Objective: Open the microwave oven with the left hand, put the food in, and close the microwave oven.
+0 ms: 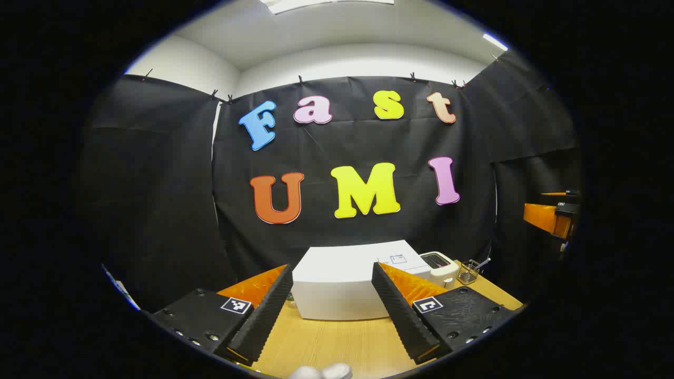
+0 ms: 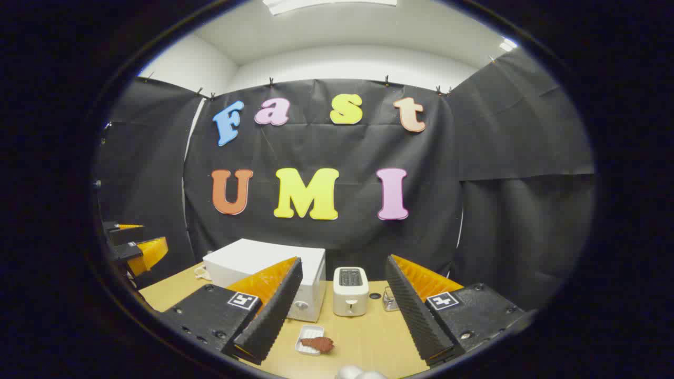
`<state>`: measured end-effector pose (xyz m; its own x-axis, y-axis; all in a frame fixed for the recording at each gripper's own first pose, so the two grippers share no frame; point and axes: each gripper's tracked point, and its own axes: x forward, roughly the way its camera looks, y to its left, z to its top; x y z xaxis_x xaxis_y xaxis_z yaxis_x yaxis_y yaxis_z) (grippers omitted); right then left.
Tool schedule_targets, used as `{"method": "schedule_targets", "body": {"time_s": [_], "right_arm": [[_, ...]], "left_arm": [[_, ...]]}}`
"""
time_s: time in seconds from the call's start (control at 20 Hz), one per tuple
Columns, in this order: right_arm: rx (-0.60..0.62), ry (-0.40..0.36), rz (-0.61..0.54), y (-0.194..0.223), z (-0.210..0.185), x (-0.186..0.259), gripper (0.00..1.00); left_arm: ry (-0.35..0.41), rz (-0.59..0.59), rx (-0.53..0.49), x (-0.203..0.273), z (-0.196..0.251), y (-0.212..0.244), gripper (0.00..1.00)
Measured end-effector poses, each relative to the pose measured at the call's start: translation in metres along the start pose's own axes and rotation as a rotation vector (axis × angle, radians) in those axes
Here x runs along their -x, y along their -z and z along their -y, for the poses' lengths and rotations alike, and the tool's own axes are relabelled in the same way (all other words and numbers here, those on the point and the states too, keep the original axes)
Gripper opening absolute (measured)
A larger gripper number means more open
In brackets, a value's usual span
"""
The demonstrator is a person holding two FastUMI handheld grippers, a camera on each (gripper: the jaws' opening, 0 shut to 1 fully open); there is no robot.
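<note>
We take the white microwave oven point(image 1: 342, 287) as our landmark: it sits shut on the wooden table point(image 1: 337, 345), backed by the booth's black cloth. In the left gripper view, our left gripper point(image 1: 331, 310) hangs in front of the microwave oven with its fingers spread wide and nothing between them. To the right of the microwave oven stands a white toaster point(image 1: 441, 267), and just beyond that a small wire holder point(image 1: 468, 272).

In the right gripper view, our right gripper point(image 2: 339, 310) is likewise wide open and holds nothing. The food, a brown piece point(image 2: 318, 344), lies on a small white tray point(image 2: 307, 338) on the table, in front of the microwave oven's right end and apart from it. The toaster stands just beside that end, and the left gripper shows well to the left of the microwave oven
</note>
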<state>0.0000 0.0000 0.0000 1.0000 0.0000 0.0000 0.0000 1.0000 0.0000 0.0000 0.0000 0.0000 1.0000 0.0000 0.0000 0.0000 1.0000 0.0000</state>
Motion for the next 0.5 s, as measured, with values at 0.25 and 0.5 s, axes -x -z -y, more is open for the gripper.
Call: {"method": "schedule_targets", "body": {"time_s": [0.25,0.5], "right_arm": [[-0.001,0.001,-0.003,0.0027,-0.0007,0.0006,0.94],[0.006,0.007,-0.006,0.0028,0.0023,-0.0011,1.00]], "left_arm": [[0.006,-0.004,-0.006,-0.0021,-0.0012,0.0006,0.95],[0.002,-0.002,-0.014,-0.0040,-0.0027,0.0014,0.95]]}}
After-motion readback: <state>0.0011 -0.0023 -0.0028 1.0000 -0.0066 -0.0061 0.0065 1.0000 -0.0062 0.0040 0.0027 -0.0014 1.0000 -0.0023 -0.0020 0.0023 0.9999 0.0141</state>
